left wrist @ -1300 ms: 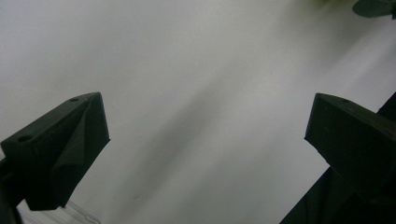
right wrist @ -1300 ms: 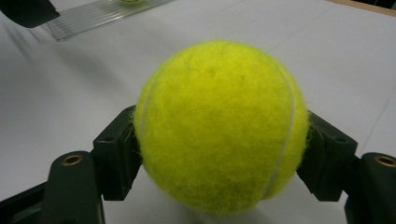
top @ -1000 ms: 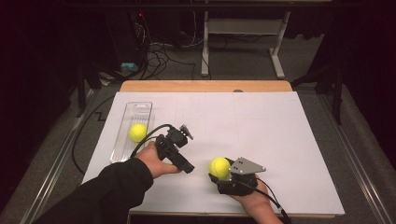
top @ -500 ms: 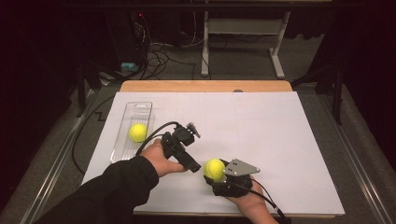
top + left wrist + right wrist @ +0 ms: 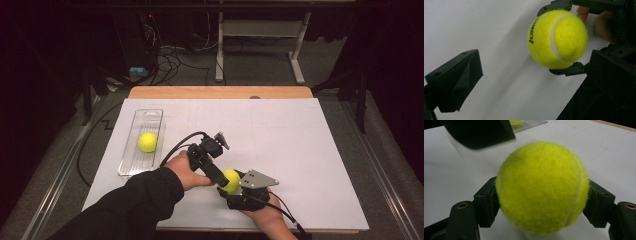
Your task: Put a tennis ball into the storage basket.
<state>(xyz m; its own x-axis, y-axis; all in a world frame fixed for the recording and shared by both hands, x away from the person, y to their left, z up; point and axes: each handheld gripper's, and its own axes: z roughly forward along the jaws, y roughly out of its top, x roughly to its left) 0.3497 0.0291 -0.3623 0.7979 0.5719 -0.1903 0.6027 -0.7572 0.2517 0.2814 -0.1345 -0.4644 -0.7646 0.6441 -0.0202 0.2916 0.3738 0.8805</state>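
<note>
Gripping: tennis ball [image 5: 231,179] is clamped by right gripper [image 5: 233,186], lower centre of high view | left gripper [image 5: 534,75] is held apart beside it | risk: ball is dropped if released before left jaws close.

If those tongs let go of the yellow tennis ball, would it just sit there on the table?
Probably not: the tennis ball is round, so it would likely roll on the flat white table. Its fuzzy felt likely grips well; the right tongs pinch only its sides.

yellow tennis ball [image 5: 541,186], black gripper [image 5: 541,202], white table [image 5: 300,145]
</note>
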